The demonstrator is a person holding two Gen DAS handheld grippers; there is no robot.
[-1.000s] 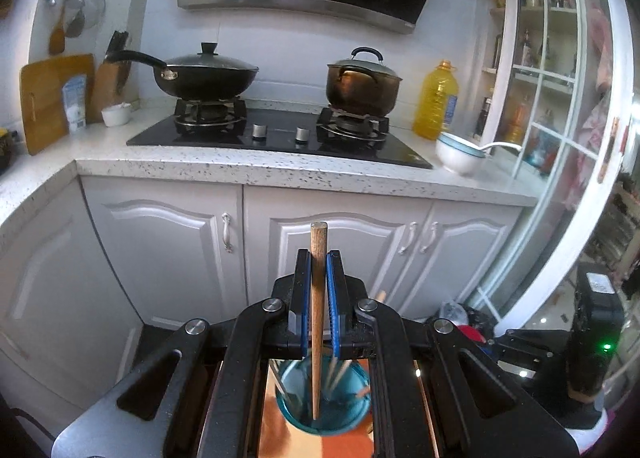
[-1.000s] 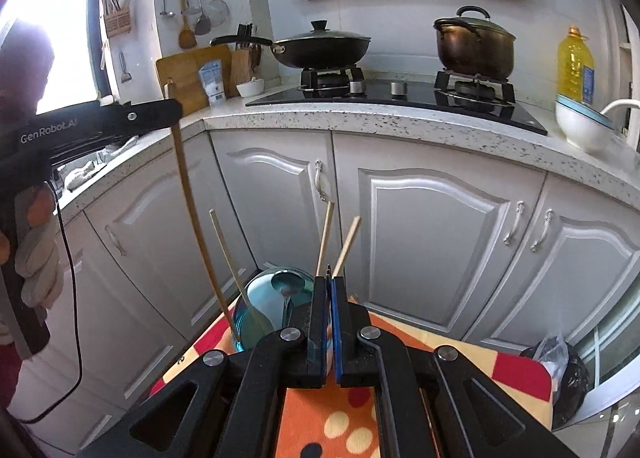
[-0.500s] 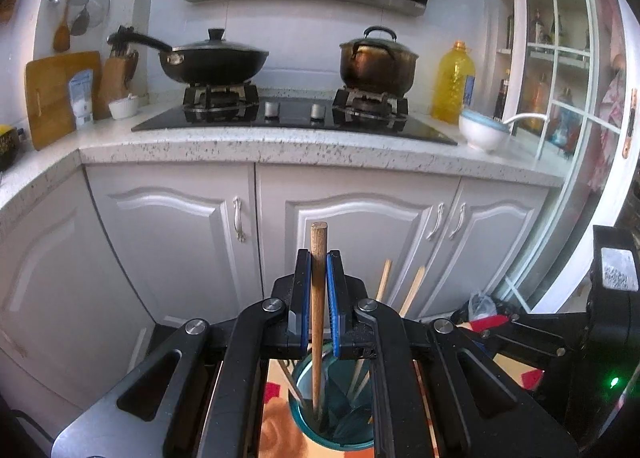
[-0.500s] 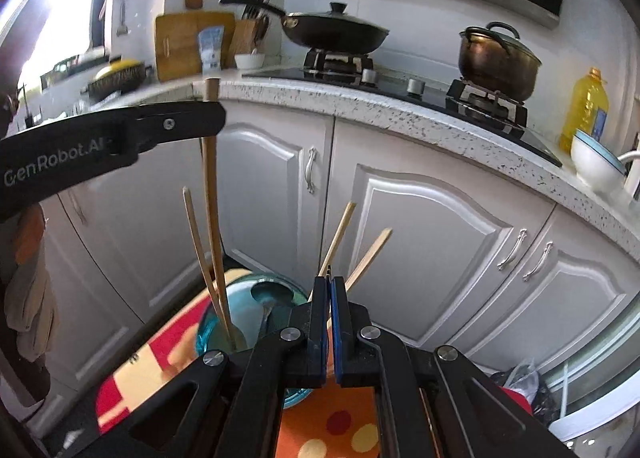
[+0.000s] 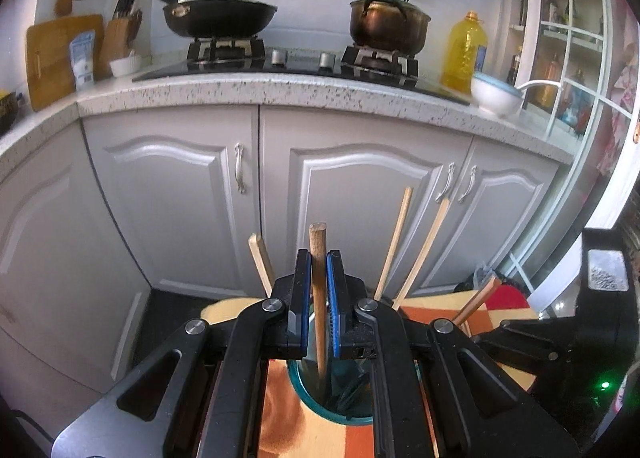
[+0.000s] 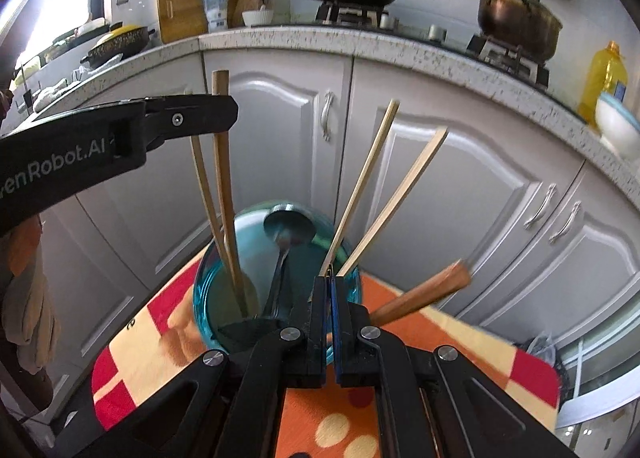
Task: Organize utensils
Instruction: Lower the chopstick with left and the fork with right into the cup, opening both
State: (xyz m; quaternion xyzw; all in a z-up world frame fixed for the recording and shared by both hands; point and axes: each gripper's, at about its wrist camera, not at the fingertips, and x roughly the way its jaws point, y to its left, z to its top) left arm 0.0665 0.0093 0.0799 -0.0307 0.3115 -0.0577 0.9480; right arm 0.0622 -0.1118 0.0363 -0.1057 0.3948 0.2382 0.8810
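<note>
My left gripper point(image 5: 319, 258) is shut on a round wooden stick point(image 5: 318, 290), held upright with its lower end inside the blue glass cup point(image 5: 320, 398). In the right wrist view the left gripper point(image 6: 216, 118) holds that stick point(image 6: 224, 186) over the cup point(image 6: 224, 258), which also holds several chopsticks point(image 6: 368, 174), a metal spoon point(image 6: 286, 226) and a brown-handled utensil point(image 6: 424, 290). My right gripper point(image 6: 331, 282) is shut at the cup's near rim point(image 6: 344, 254); whether it pinches the rim is unclear.
The cup stands on a small table with an orange, red and cream cloth point(image 6: 440, 342). White cabinet doors point(image 5: 360, 198) and a speckled counter point(image 5: 280, 90) with a stove, wok point(image 5: 220, 14) and pot point(image 5: 388, 24) lie behind. A bowl point(image 5: 494, 96) sits at the counter's right.
My left gripper has lowered the wooden stick deeper into the cup. The right gripper has moved closer to the cup rim, and a brown-handled utensil now shows.
</note>
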